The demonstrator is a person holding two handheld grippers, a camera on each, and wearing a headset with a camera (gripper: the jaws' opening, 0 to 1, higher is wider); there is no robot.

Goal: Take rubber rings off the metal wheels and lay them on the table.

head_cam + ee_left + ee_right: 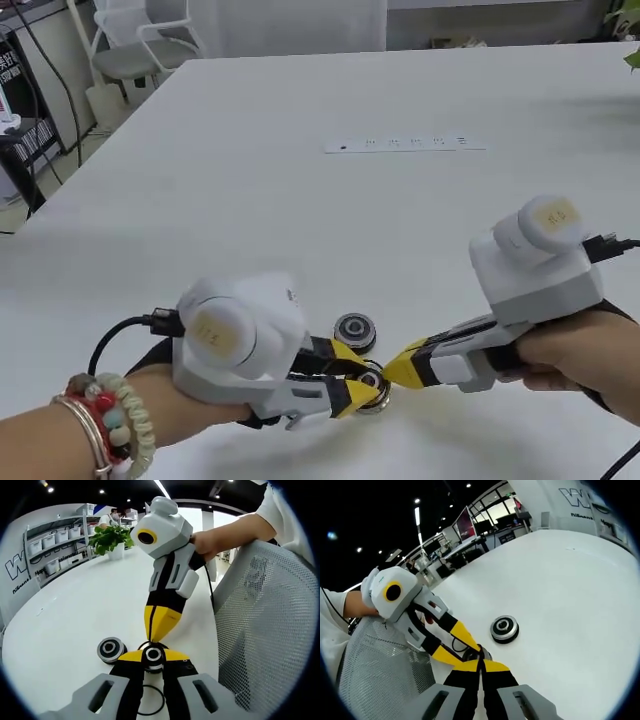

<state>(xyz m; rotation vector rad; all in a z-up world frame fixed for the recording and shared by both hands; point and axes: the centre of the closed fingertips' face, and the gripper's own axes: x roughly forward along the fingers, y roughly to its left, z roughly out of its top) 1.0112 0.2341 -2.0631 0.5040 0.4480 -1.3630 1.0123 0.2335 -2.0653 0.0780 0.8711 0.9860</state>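
1. A white table (300, 200) fills the head view; a person holds a gripper in each hand low over its near edge, the two tips meeting
2. The left gripper (368, 383), held by a hand wearing beaded bracelets, is clenched: its yellow-tipped jaws clamp a small metal wheel (152, 655) from both sides, just above the table
3. The right gripper (388, 372) comes in from the opposite side, its jaws pressed together into a single point. In the left gripper view that point touches the top edge of the held wheel and pinches a thin black rubber ring (145, 644), which arcs up off the rim
4. A second wheel (354, 329) lies flat on the table just beyond the held one, apart from both grippers, with a black band around its outside
5. In the left gripper view a loose ring (162, 697), thin and black, lies flat on the table under the left gripper's jaws
6. Farther across the table a row of sockets (405, 144) is set into the surface
7. A grey mesh chair (265, 630) stands beside the person
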